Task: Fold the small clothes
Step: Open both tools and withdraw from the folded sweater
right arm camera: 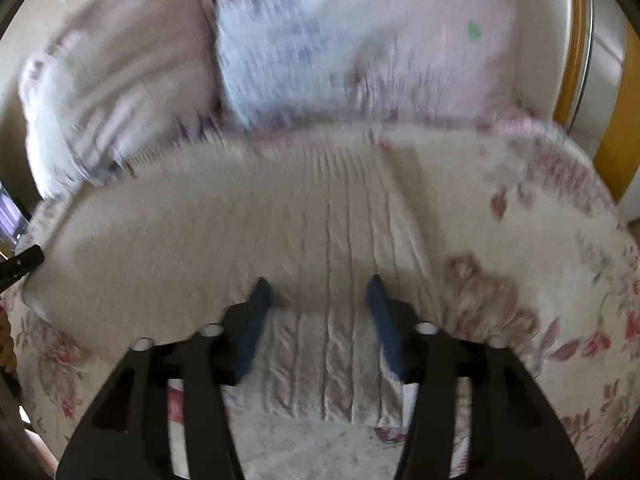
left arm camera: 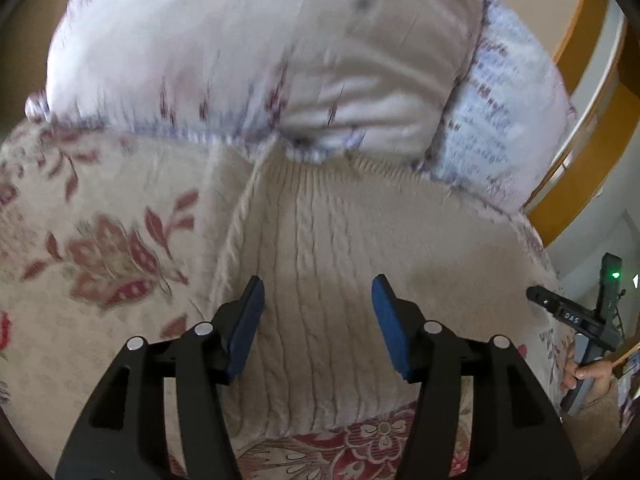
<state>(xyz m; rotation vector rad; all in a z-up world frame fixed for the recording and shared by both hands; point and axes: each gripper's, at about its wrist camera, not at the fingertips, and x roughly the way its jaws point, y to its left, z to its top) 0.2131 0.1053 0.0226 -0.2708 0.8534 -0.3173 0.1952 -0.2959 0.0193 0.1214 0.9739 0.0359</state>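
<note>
A cream cable-knit sweater [left arm camera: 320, 248] lies spread flat on a floral bedspread [left arm camera: 92, 220]. My left gripper [left arm camera: 318, 286] is open above the sweater's left part, its blue pads apart and empty. The sweater also shows in the right wrist view [right arm camera: 248, 220], blurred. My right gripper [right arm camera: 318, 284] is open over the sweater's near right edge, with nothing between its pads. The right gripper's body and the hand holding it show at the far right of the left wrist view [left arm camera: 580, 320].
Two pale floral pillows [left arm camera: 260, 60] [left arm camera: 500, 128] stand at the head of the bed, touching the sweater's far edge; they also show in the right wrist view [right arm camera: 340, 40]. A wooden bed frame [left arm camera: 576, 128] rises at the right. The floral bedspread [right arm camera: 540, 280] surrounds the sweater.
</note>
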